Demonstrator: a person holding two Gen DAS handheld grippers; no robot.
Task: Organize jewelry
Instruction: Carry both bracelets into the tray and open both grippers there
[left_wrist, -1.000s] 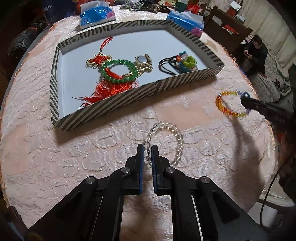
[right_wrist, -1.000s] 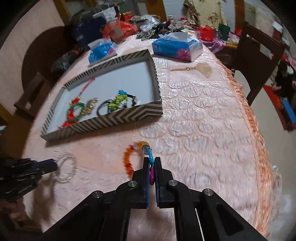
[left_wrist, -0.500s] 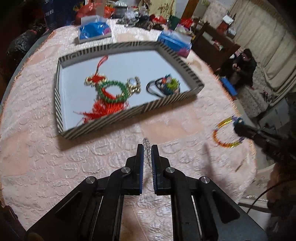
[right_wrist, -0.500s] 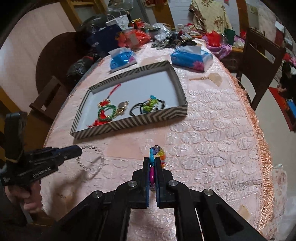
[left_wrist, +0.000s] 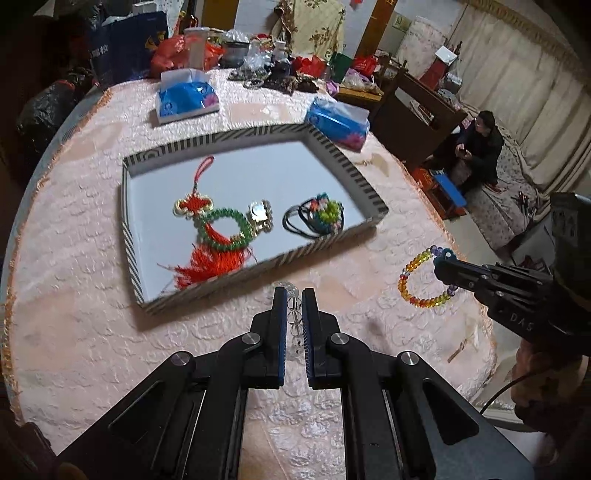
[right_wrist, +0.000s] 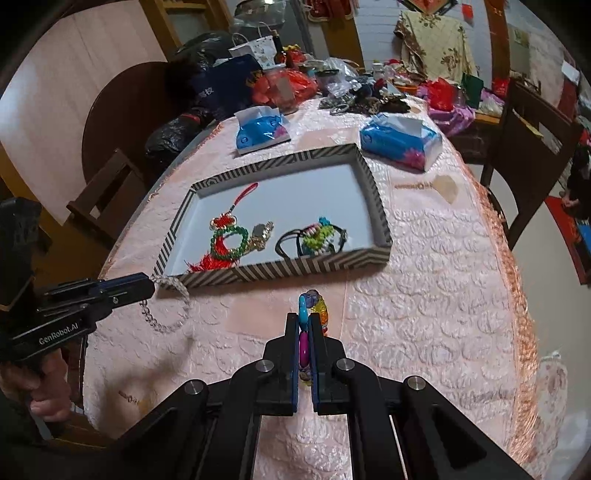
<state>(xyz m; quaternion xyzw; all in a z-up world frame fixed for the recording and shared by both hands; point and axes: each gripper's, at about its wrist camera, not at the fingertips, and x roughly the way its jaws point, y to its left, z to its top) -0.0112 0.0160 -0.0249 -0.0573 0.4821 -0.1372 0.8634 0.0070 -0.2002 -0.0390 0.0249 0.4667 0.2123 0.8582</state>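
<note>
Fingers of left gripper (left_wrist: 294, 295) clamped on clear bead bracelet (right_wrist: 166, 308), which hangs in the air above the table (left_wrist: 92, 314). Right gripper (right_wrist: 304, 321) clamped on rainbow bead bracelet (left_wrist: 421, 280), also off the cloth. Both sit on the near side of the striped tray (right_wrist: 280, 271). Tray holds red tassel knot charm (left_wrist: 207, 254), green bead bracelet (left_wrist: 221, 230), gold watch (left_wrist: 260, 218), black cord with a beaded piece (left_wrist: 317, 218). Two blue tissue packs (right_wrist: 260, 129) beyond tray.
</note>
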